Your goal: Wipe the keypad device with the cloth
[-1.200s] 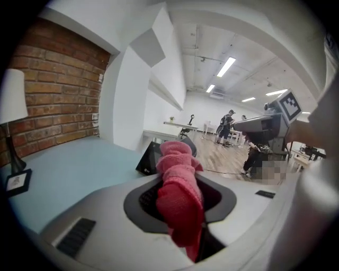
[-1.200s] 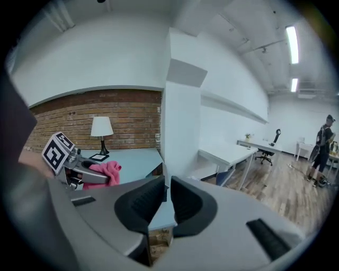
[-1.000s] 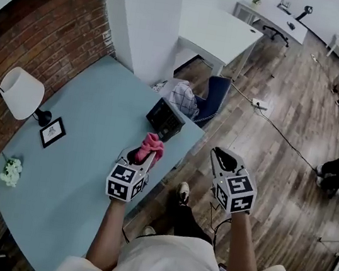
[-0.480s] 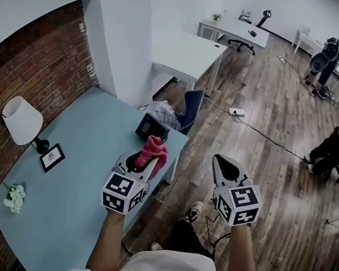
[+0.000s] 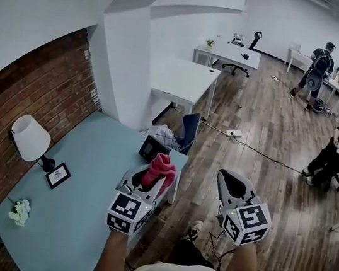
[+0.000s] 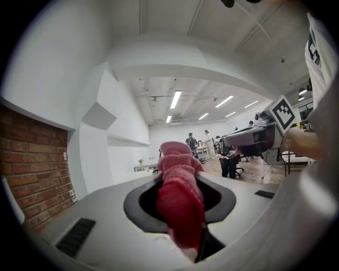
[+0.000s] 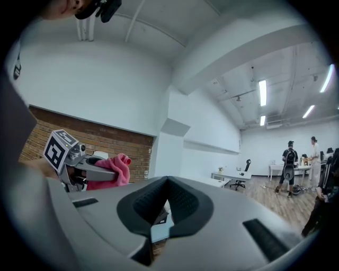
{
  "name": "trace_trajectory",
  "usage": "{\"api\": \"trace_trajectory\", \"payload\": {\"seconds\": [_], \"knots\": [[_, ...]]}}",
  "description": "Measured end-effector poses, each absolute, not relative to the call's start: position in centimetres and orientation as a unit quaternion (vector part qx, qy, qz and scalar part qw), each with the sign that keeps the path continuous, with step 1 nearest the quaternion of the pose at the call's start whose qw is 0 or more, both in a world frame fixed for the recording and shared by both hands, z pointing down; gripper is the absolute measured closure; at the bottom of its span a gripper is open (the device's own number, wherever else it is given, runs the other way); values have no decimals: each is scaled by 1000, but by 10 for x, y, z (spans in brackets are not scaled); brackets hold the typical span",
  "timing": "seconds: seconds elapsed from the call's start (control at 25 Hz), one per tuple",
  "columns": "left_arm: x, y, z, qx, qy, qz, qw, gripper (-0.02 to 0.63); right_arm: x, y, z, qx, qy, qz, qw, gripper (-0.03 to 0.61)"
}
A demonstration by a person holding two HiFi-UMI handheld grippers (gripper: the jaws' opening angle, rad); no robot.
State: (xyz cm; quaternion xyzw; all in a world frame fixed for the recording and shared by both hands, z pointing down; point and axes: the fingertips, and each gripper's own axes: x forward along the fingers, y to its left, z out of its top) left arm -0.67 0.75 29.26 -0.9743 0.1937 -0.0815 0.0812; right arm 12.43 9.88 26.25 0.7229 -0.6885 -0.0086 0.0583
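Note:
A black keypad device (image 5: 152, 149) stands near the far right corner of the pale blue table (image 5: 79, 181). My left gripper (image 5: 152, 183) hovers just in front of the device, raised off the table, shut on a pink cloth (image 5: 162, 167). In the left gripper view the cloth (image 6: 179, 193) fills the gap between the jaws and sticks up past them. My right gripper (image 5: 232, 183) hangs beyond the table's right edge, above the wooden floor, shut with nothing in it. The right gripper view shows its own pads (image 7: 153, 204) meeting at the tip, with the cloth (image 7: 114, 168) off to the left.
A white lamp (image 5: 30, 139), a small picture frame (image 5: 58, 176) and white flowers (image 5: 19, 211) stand along the brick wall. A blue chair (image 5: 187, 131) with draped fabric sits behind the table. A white desk (image 5: 184, 80) and a floor cable (image 5: 233, 133) lie beyond. People (image 5: 321, 66) stand far right.
The head view has tipped up toward the room, so both grippers sit lower in the picture. The left gripper still holds the cloth near the device; the right stays off the table's edge.

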Motion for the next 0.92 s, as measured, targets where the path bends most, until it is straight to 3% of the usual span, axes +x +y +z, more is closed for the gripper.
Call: {"api": "trace_trajectory", "payload": {"seconds": [0.92], "knots": [[-18, 14, 287, -971, 211, -76, 81, 461, 107, 98, 257, 703, -707, -24, 72, 571]]}}
